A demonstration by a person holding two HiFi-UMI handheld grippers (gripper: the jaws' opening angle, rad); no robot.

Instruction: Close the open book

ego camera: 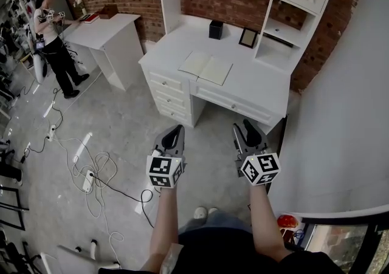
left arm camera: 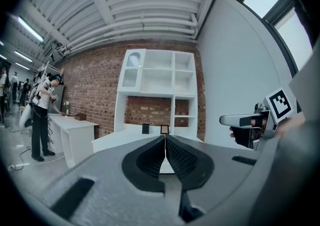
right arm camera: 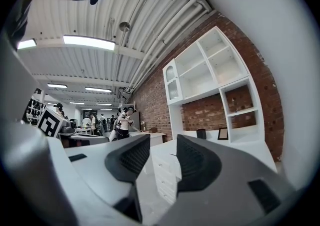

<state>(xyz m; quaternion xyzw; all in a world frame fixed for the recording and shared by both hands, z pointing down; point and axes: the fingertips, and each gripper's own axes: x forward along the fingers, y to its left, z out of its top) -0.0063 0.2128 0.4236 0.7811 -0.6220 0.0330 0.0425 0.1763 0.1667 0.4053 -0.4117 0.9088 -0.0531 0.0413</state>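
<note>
- Nearest, the left gripper [ego camera: 175, 129] has its fingers [left arm camera: 150, 159] pressed together, with nothing between them
- Beside it, the right gripper [ego camera: 246, 126] has its fingers [right arm camera: 197, 162] well apart and is also empty; both grippers point level toward the white desk, over the floor [ego camera: 121, 139]
- Farther ahead, well apart from both, the open book [ego camera: 205, 67] lies flat on the surface [ego camera: 261, 87], near the front edge above the drawers [ego camera: 167, 93]
- The book sits about midway between the two grippers, so neither hand is clearly nearer; its spread runs left to right, and the spine points roughly away from the person
- The approach likely comes first, and the right gripper, with its fingers parted, seems readier to lift a cover over the spine
- Beyond the book, a black box [ego camera: 215, 29] and a picture frame [ego camera: 247, 37] stand at the back of the surface
</note>
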